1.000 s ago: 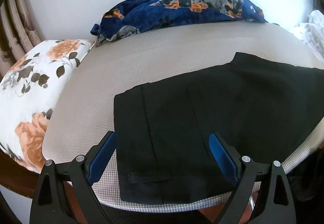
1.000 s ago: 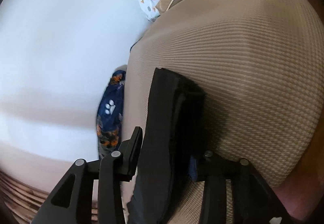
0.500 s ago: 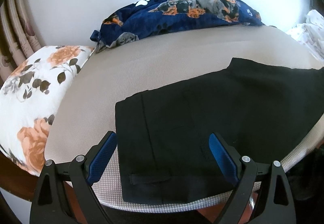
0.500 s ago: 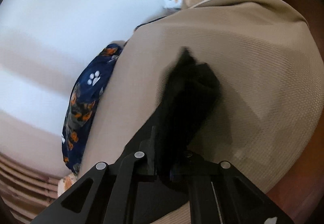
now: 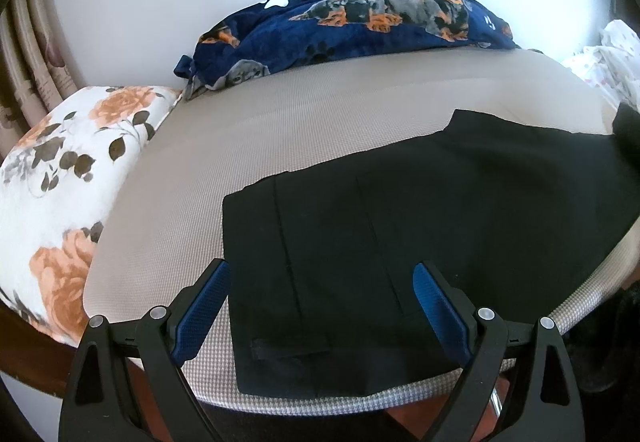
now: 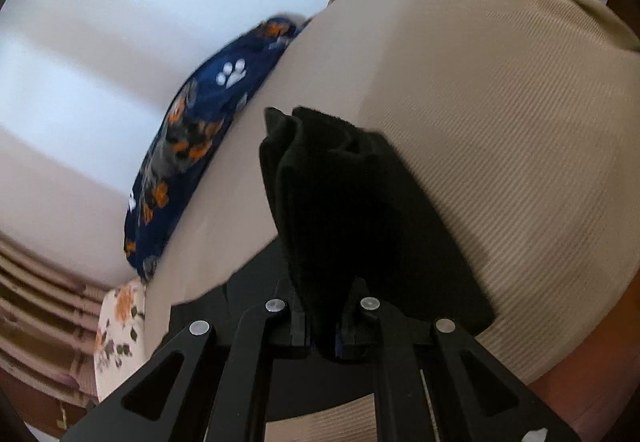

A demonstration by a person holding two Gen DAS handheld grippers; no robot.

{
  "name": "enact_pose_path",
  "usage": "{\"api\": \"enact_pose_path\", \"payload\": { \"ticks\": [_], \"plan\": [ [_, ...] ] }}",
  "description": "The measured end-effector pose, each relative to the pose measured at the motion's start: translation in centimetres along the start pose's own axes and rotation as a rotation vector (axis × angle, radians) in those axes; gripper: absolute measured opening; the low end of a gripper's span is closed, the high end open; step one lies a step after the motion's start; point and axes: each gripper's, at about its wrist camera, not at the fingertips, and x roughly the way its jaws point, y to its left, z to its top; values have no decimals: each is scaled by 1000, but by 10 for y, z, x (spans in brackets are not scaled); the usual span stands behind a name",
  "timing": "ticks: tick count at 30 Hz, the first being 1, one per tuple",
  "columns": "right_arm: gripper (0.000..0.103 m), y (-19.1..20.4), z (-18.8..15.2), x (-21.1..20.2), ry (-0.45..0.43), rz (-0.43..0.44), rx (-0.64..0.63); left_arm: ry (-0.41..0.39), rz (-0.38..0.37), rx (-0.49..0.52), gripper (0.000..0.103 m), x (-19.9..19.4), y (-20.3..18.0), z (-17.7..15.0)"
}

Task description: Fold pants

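Pants, black and made of smooth cloth, lie flat on the beige woven bed cover, close to its front edge. The left view shows them spread wide, with long straight seams and a small belt loop near the bottom. The right view shows only one bunched end of them, lifted off the bed.

On the far left of the left view is a white pillow with orange roses. Next comes the left claw. Its two black fingers with bumpy blue pads stand wide apart and hold nothing. The waist end of the pants lies between them, below the pads. I cannot tell if the pads touch the cloth. Behind the bed cover, against the white wall, lies a soft dark blue blanket with dogs and paw prints. At the far right edge, a dark fold of the pants stands up from the bed, near a white cloth with small coloured spots.

The right view shows the blue blanket on its left side and the bed cover's ribbed weave on its right. In the middle, the right claw is squeezed tight on the pants. A thick, crumpled wad of black cloth sticks up from between its fingers. The picture is a bit blurry here.
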Motion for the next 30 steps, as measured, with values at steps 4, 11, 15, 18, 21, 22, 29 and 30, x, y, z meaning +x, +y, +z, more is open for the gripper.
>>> {"api": "enact_pose_path", "payload": {
  "ticks": [4,11,15,18,21,22,29,30],
  "plan": [
    [9,11,-19,18,45,22,-10,6,-3,7,92,1,-2,-2],
    [9,27,-38,34,87,14,-54,14,-9,11,92,2,-4,-3],
    [9,34,-45,35,96,18,-74,25,-12,11,92,4,-5,-3],
    [9,43,-51,38,105,22,-96,30,-15,11,92,5,-5,-3],
    [9,53,-58,44,121,38,-113,30,-16,11,92,5,-5,-3],
    [9,56,-61,45,128,42,-120,30,-17,11,92,5,-5,-3],
    [9,77,-77,56,176,57,-177,31,-15,11,92,5,-6,-4],
    [9,80,-79,58,181,59,-181,32,-16,12,92,5,-6,-4]
  ]
}}
